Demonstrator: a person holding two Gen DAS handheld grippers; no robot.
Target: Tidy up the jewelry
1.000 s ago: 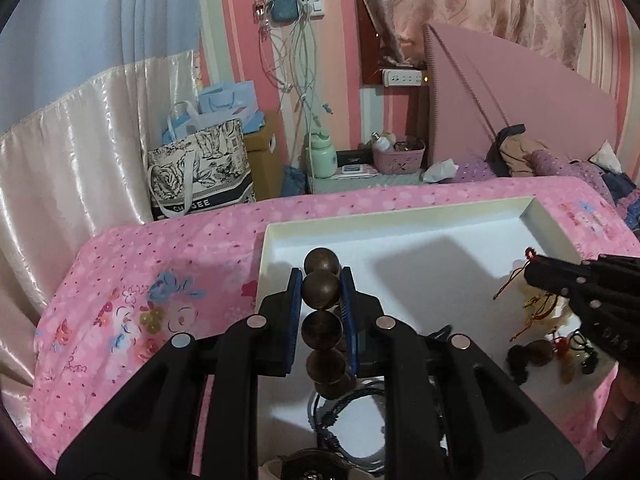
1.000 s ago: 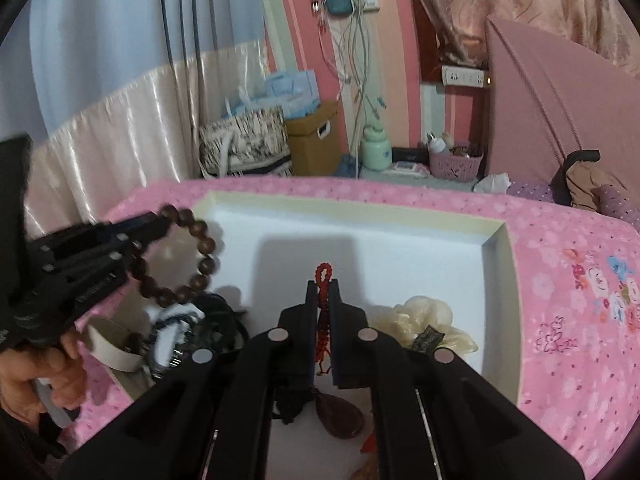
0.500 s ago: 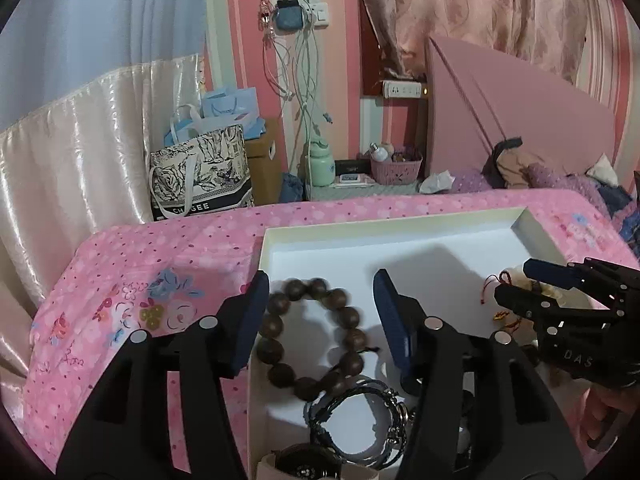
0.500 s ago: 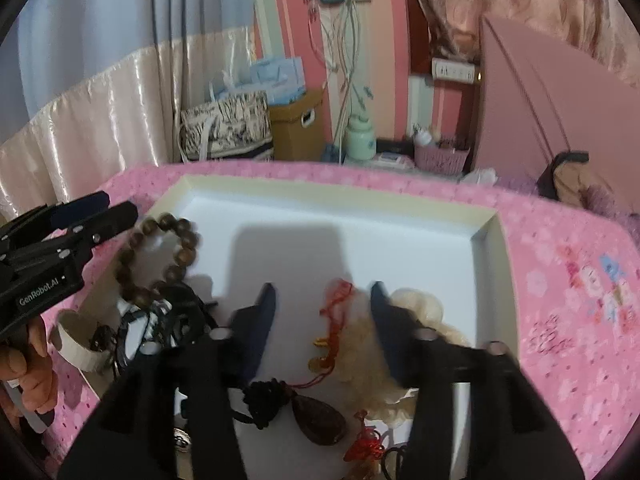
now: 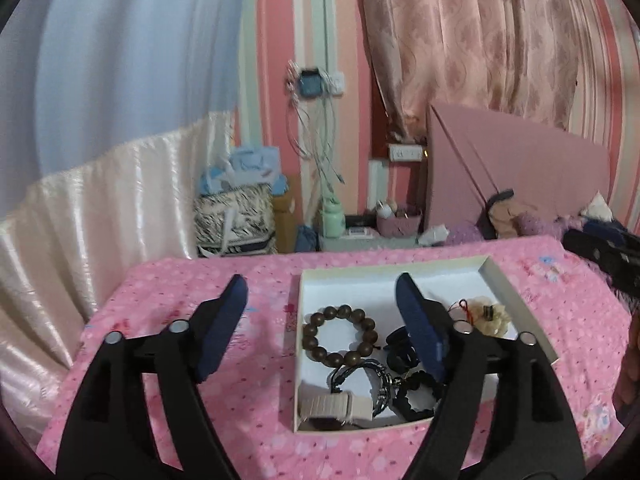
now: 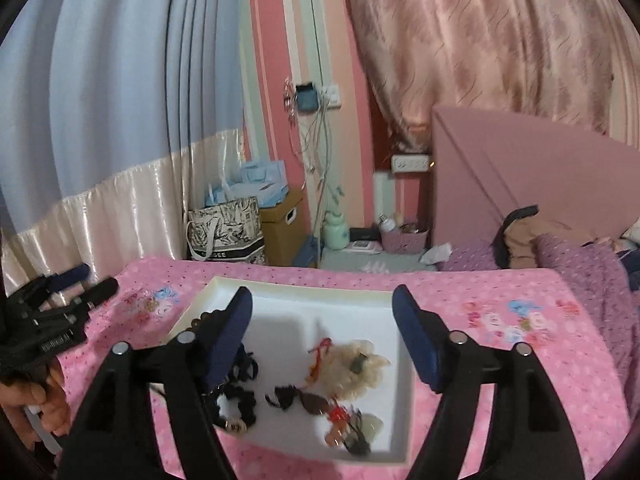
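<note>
Both the left tool (image 5: 320, 312) and the right tool (image 6: 322, 334) hang empty above the bed, jaws opening, with the bead bracelet (image 5: 340, 336) and red-corded pendant (image 6: 316, 396) lying in the white tray (image 5: 516, 300), so this looks like release finished, and next calls for choosing another piece.

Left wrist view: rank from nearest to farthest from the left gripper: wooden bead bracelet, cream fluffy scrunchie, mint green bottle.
1. Wooden bead bracelet: in the white tray, left part, between the left gripper jaws.
2. Cream fluffy scrunchie: tray's right side, farther back.
3. Mint green bottle: off the bed, by the wall.
</note>
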